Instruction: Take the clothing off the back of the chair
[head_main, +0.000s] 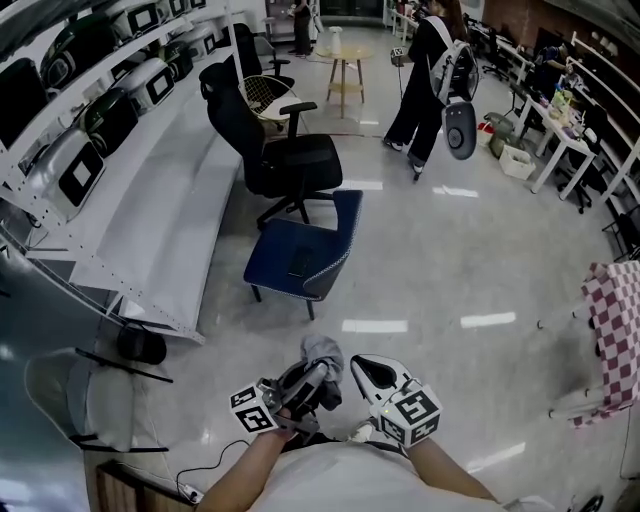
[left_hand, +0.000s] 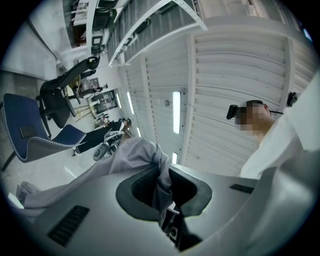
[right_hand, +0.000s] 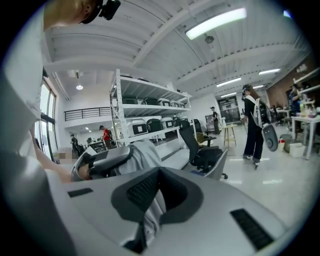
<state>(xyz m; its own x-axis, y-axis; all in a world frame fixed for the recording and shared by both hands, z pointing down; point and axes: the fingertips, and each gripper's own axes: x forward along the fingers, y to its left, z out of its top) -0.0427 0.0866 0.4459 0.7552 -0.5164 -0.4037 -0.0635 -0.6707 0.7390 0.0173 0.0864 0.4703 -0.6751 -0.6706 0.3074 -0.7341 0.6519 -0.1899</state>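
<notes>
Already off the blue chair (head_main: 300, 255), whose back looks bare and well apart, the grey clothing (head_main: 322, 352) hangs bunched near the person, left gripper (head_main: 312, 382) and right gripper (head_main: 368, 372) jaws both clamped on it; removal seems done, and next it likely needs carrying clear.

One blue chair (head_main: 296, 258), one grey garment (head_main: 322, 352), two tongs (head_main: 315, 378) (head_main: 368, 372).
</notes>
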